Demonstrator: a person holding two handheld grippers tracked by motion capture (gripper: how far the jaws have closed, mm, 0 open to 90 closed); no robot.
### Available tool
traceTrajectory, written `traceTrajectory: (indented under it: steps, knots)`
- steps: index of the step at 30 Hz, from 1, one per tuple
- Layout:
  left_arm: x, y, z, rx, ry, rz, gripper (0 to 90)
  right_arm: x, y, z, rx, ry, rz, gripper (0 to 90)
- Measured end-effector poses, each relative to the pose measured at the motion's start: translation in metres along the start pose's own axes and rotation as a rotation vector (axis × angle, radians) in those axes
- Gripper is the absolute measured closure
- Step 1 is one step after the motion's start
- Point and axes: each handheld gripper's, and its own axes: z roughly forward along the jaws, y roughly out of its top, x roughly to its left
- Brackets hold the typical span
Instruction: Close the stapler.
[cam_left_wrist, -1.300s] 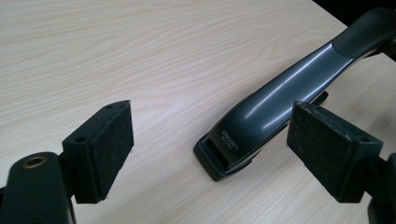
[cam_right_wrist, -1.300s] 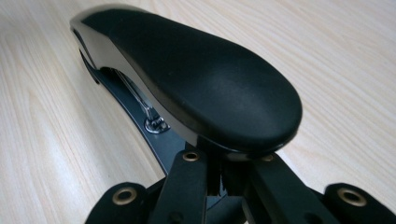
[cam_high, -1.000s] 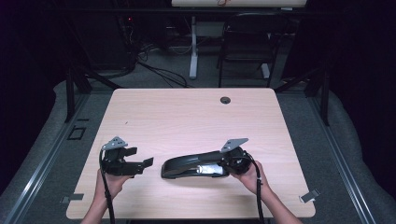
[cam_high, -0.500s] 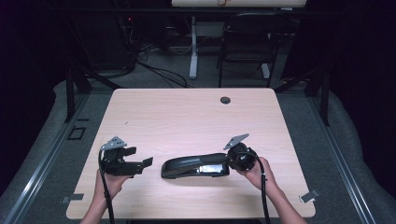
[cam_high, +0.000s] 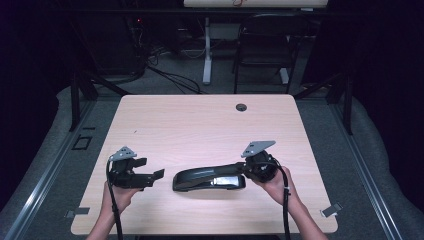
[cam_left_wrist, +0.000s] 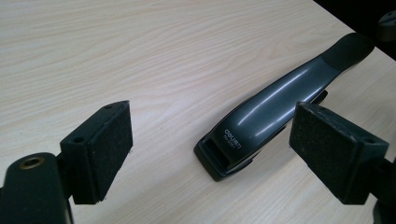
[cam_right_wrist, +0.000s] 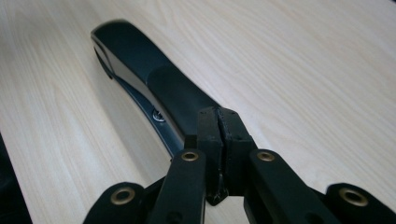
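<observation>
**Stapler on the table, right gripper over its handle end, left gripper waiting**

The pale wood-grain table (cam_high: 200, 125) carries one thing to work on — a long, glossy dark-grey plastic stapler (cam_high: 209, 178) lying flat near the person's edge, its mouth end towards the left gripper and its matt black handle end towards the right. Judging by this, the pressing step is barely under way: no paper is in sight, and the stapler's arm looks unpressed.

The right gripper (cam_right_wrist: 219, 122) has its jaws pressed together with nothing between them; they sit just above the handle end, and I cannot tell whether they touch it. The left gripper (cam_left_wrist: 211, 148) is spread wide and holds nothing — the stapler's mouth lies ahead of it, near but apart, framed between the two pads (cam_left_wrist: 100, 148).
</observation>
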Motion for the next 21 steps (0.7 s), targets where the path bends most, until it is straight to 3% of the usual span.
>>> traceTrajectory:
  steps: [3,7,11,18,21]
  knots:
    - [0.000,0.000,0.000,0.003,-0.001,0.003,13.6,0.002,-0.001,0.007,0.034,-0.002,-0.011,88.8]
    - [0.000,0.000,0.001,0.000,0.005,0.002,13.6,0.000,-0.002,0.008,0.029,0.011,0.011,89.2]
    - [-0.001,0.000,0.001,0.005,-0.002,0.006,13.6,0.003,-0.005,0.018,0.103,-0.017,-0.027,90.0]
    - [-0.001,0.000,0.002,0.009,-0.006,0.007,13.6,0.000,-0.008,0.020,0.088,0.014,0.017,90.0]
    - [-0.002,0.000,0.002,0.008,-0.001,0.009,13.6,-0.002,-0.011,0.025,0.111,0.023,0.028,90.0]
